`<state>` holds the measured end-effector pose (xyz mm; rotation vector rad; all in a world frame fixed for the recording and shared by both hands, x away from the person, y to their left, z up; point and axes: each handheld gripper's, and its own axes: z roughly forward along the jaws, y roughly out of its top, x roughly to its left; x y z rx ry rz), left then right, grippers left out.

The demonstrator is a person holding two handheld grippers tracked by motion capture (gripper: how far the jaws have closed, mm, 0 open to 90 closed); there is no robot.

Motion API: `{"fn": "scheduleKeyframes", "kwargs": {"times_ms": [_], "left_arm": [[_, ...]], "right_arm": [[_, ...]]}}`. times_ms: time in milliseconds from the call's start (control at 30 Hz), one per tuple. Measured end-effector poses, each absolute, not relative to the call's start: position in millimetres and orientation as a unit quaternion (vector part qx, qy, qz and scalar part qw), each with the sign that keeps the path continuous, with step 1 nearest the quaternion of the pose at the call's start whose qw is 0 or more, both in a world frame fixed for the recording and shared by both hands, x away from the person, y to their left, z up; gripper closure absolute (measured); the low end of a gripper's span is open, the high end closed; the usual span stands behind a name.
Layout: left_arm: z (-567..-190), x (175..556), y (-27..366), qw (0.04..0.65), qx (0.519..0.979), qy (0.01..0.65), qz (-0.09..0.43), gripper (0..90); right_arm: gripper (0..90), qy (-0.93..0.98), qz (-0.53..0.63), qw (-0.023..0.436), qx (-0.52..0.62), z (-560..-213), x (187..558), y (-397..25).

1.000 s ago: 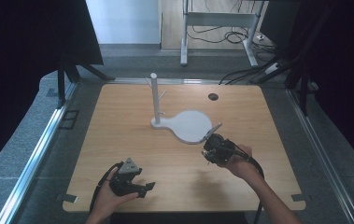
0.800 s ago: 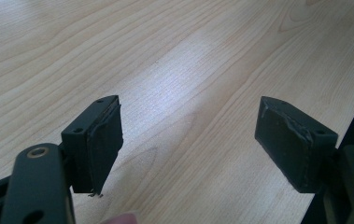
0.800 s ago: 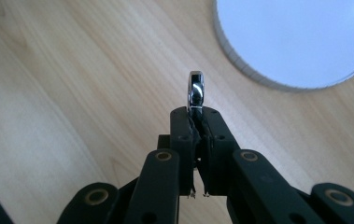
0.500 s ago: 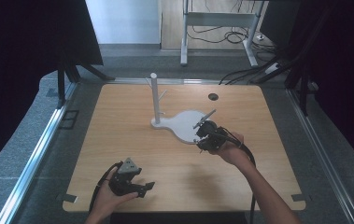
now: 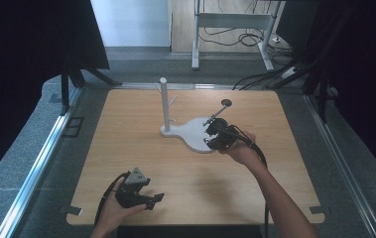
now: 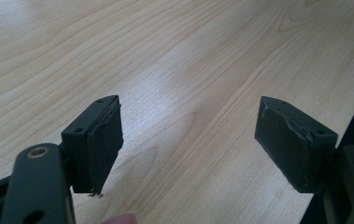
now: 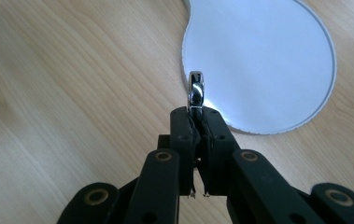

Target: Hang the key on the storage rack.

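Right hand-held gripper (image 5: 215, 133) clamped tight on a thin, shiny metal thing (image 7: 195, 91), likely a spoon or ladle. Long silver stem, dark round end (image 5: 226, 103) sticking up and away past the jaws. Seen edge-on from the right gripper view, bright and narrow. Just beyond the tips, a flat white stand base (image 7: 263, 60) on the wooden worktop (image 5: 126, 139), with a white post (image 5: 164, 104) farther off. Left hand-held gripper (image 6: 188, 135) wide apart, holding nothing, low over bare wood.
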<state>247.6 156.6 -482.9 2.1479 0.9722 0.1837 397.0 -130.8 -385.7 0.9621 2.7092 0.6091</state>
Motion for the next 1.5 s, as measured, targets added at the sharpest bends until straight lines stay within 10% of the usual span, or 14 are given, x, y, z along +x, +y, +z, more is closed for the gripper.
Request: {"fn": "scheduleKeyframes", "kwargs": {"times_ms": [1500], "left_arm": [[-480.5,246.7,157.3,0.386,0.839,0.377,0.067,23.9]], "right_arm": [[85.1,0.908,0.216,0.107,0.344,-364.1,453.6,-95.5]]}}
